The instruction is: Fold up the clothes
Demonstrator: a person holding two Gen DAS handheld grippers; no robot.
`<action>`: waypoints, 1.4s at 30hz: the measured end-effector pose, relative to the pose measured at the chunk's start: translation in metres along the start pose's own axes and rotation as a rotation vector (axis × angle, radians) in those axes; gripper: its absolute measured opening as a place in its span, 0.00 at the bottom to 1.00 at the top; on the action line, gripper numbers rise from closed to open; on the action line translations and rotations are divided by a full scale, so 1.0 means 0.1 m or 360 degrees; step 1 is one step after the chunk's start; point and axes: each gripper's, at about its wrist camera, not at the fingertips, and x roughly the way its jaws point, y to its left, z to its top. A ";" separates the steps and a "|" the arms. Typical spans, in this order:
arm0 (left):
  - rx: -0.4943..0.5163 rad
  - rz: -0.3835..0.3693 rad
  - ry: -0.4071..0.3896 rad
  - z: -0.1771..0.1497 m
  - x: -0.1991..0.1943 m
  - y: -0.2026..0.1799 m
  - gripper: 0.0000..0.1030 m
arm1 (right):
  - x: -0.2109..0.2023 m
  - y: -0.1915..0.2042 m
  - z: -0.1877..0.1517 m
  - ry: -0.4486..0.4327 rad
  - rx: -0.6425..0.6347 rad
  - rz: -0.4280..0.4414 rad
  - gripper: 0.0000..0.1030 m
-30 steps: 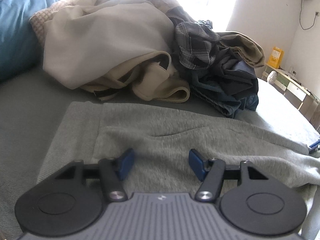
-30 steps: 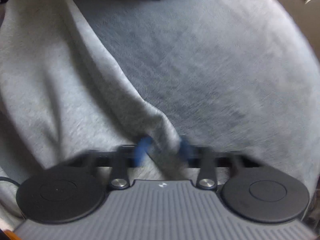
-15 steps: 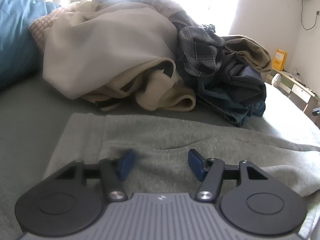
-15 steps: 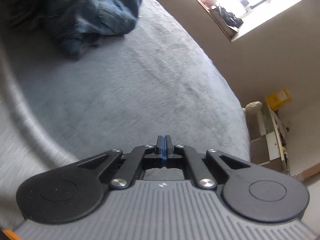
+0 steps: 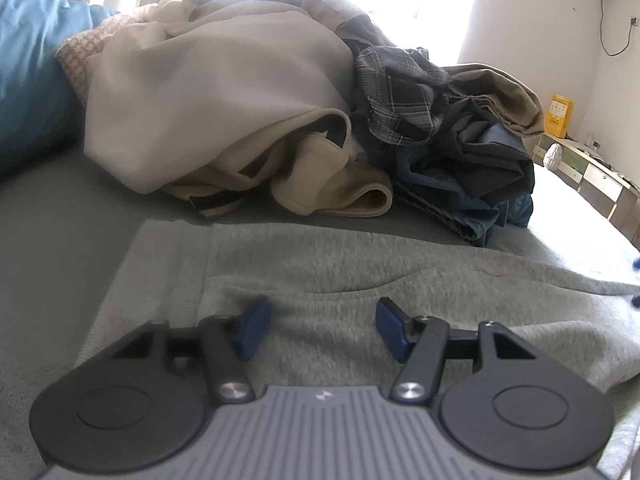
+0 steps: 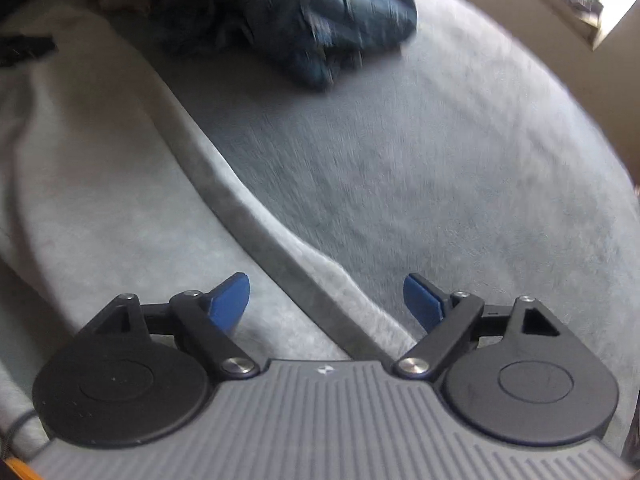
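Observation:
A light grey pair of sweatpants point(image 5: 360, 264) lies spread flat across the grey bed. In the left wrist view my left gripper point(image 5: 322, 326) hovers low over its waistband end, jaws apart, nothing pinched between the blue pads. In the right wrist view my right gripper point(image 6: 326, 300) points steeply down over the edge of the grey sweatpants point(image 6: 100, 200). Its jaws are opening wide; the garment's folded edge runs beneath the gap, and the pads do not press on it.
A heap of unfolded clothes point(image 5: 256, 120) sits at the back of the bed: a cream garment, a plaid shirt, dark blue jeans point(image 6: 320, 28). A blue pillow point(image 5: 32, 88) lies far left. A desk point(image 5: 592, 176) stands beyond the bed's right edge. Bare bedsheet point(image 6: 440, 180) stretches right of the pants.
The right gripper held a fold of the grey pants, then swung away shut and empty, and now stands wide open over the pants' edge. The left gripper barely moved.

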 end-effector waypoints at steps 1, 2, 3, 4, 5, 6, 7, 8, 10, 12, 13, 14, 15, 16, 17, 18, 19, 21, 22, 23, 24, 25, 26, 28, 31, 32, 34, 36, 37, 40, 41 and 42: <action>-0.0008 -0.0003 0.0000 0.00 0.00 0.01 0.59 | 0.11 -0.03 -0.01 0.0084 0.0033 0.0004 0.82; -0.0015 -0.0005 0.0000 0.00 -0.01 0.01 0.58 | 0.23 -0.07 -0.03 0.0170 0.0068 0.0009 0.80; -0.0023 -0.0007 -0.0001 0.00 -0.01 0.02 0.58 | 0.29 -0.08 -0.04 0.0226 0.0102 0.0013 0.73; -0.0027 -0.0010 -0.0003 0.01 -0.01 0.02 0.58 | 0.30 -0.07 -0.05 0.0229 0.0128 0.0029 0.65; -0.0031 -0.0012 -0.0005 0.00 -0.01 0.03 0.58 | 0.25 -0.03 -0.04 0.0199 0.0124 0.0020 0.37; -0.0035 -0.0013 -0.0007 0.00 -0.01 0.03 0.58 | 0.20 0.04 -0.02 0.0175 0.0087 -0.0057 0.04; -0.0042 -0.0013 -0.0012 0.00 -0.02 0.03 0.58 | 0.14 0.11 -0.01 0.0152 0.0048 -0.0137 0.02; -0.0050 -0.0014 -0.0016 0.00 -0.02 0.04 0.58 | 0.08 0.18 0.00 0.0128 0.0010 -0.0217 0.02; -0.0066 -0.0017 -0.0023 0.01 -0.02 0.04 0.57 | 0.01 0.26 0.03 0.0088 -0.0033 -0.0324 0.01; -0.0087 -0.0015 -0.0040 0.01 -0.04 0.06 0.56 | -0.05 0.28 0.07 0.0046 -0.0061 -0.0433 0.01; -0.0093 -0.0017 -0.0045 0.02 -0.04 0.07 0.56 | -0.08 0.29 0.10 0.0023 -0.0076 -0.0492 0.01; -0.0097 -0.0016 -0.0047 0.03 -0.04 0.07 0.55 | -0.10 0.28 0.15 -0.0007 -0.0086 -0.0553 0.00; -0.0102 -0.0012 -0.0047 0.03 -0.03 0.08 0.55 | -0.10 0.26 0.21 -0.0025 -0.0105 -0.0593 0.00; -0.0103 -0.0013 -0.0045 0.04 -0.03 0.08 0.55 | -0.10 0.24 0.28 -0.0042 -0.0125 -0.0633 0.00; -0.0100 -0.0008 -0.0045 0.04 -0.02 0.08 0.54 | -0.07 0.23 0.35 -0.0074 -0.0149 -0.0677 0.00; -0.0096 -0.0002 -0.0045 0.04 -0.01 0.08 0.54 | -0.04 0.20 0.44 -0.0090 -0.0159 -0.0690 0.00; -0.0087 0.0005 -0.0046 0.03 -0.01 0.07 0.54 | 0.04 0.16 0.53 -0.0107 -0.0160 -0.0697 0.00; -0.0058 0.0023 -0.0050 0.02 0.01 0.05 0.54 | 0.27 0.11 0.69 -0.0116 -0.0175 -0.0710 0.01; -0.0041 0.0033 -0.0052 0.01 0.01 0.03 0.54 | 0.39 0.10 0.73 -0.0104 -0.0167 -0.0708 0.01; -0.0029 0.0039 -0.0052 0.00 0.02 0.03 0.55 | 0.57 0.06 0.76 -0.0089 -0.0136 -0.0705 0.02; -0.0018 0.0044 -0.0051 0.00 0.02 0.02 0.55 | 0.72 0.02 0.75 -0.0050 -0.0080 -0.0697 0.03; -0.0016 0.0045 -0.0051 0.00 0.02 0.02 0.55 | 0.86 -0.03 0.74 -0.0009 -0.0022 -0.0688 0.03; -0.0013 0.0046 -0.0051 -0.01 0.02 0.02 0.55 | 0.95 -0.10 0.71 -0.0003 0.0066 -0.0727 0.08; -0.0008 0.0046 -0.0051 -0.01 0.02 0.02 0.55 | 0.82 -0.31 0.64 -0.0102 0.0343 -0.0671 0.14; 0.0009 0.0046 -0.0051 -0.02 0.03 0.02 0.56 | 0.41 -0.68 0.38 -0.0280 0.0777 -0.0583 0.57; 0.0018 0.0049 -0.0052 -0.02 0.04 0.01 0.56 | 0.21 -0.82 0.22 -0.0347 0.0914 -0.0616 0.60; 0.0028 0.0052 -0.0053 -0.02 0.04 0.00 0.57 | -0.22 -1.03 -0.17 -0.0453 0.1177 -0.0670 0.62; 0.0033 0.0054 -0.0051 -0.02 0.04 0.00 0.57 | -0.68 -1.22 -0.72 -0.0560 0.1504 -0.0762 0.69; 0.0036 0.0056 -0.0050 -0.02 0.04 0.00 0.57 | -0.87 -1.28 -1.00 -0.0607 0.1651 -0.0805 0.72; 0.0055 0.0068 -0.0047 -0.02 0.04 -0.02 0.58 | -1.22 -1.36 -1.98 -0.0665 0.2144 -0.0841 0.79; 0.0063 0.0073 -0.0046 -0.03 0.05 -0.03 0.58 | -1.28 -1.35 -2.30 -0.0667 0.2317 -0.0829 0.79; 0.0070 0.0079 -0.0046 -0.03 0.05 -0.04 0.58 | -1.33 -1.35 -2.62 -0.0667 0.2491 -0.0815 0.79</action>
